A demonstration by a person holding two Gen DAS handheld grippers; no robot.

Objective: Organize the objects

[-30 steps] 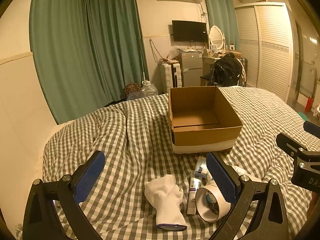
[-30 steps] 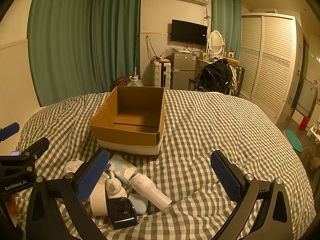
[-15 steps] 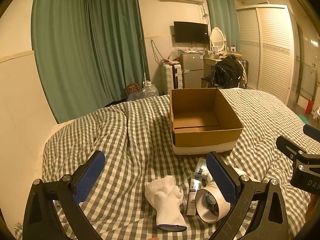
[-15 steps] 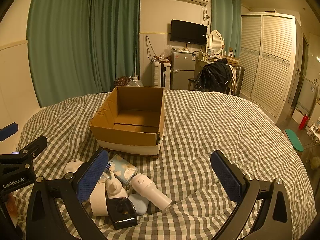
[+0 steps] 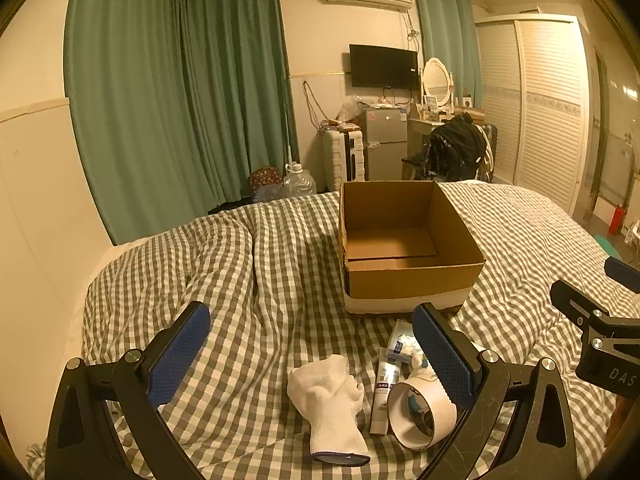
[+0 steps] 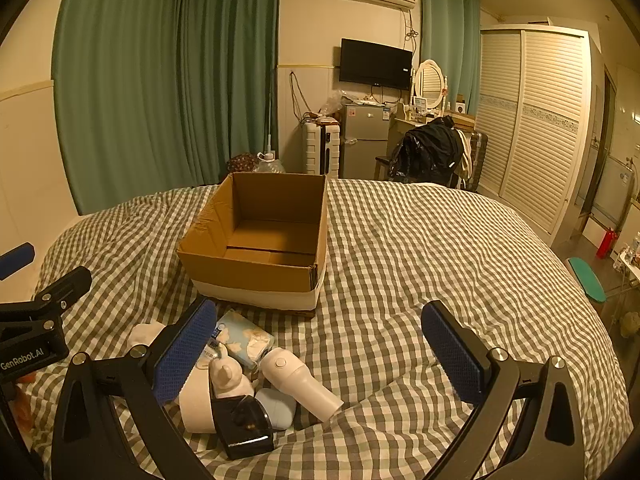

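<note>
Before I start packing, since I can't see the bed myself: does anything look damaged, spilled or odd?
Nothing looks spilled or broken. The cardboard box sits upright and holds nothing, while the items lie in a loose heap in front of it: a white glove, tape roll, tissue pack. Both grippers are open.

Open cardboard box (image 6: 256, 248) on checked bedspread (image 6: 420, 264), small toiletries (image 6: 256, 372) heaped before it, right gripper (image 6: 316, 344) jaws wide apart.

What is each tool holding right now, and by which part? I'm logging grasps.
Nothing is held. The left tool and right tool are both open, above the items on the bed.
</note>
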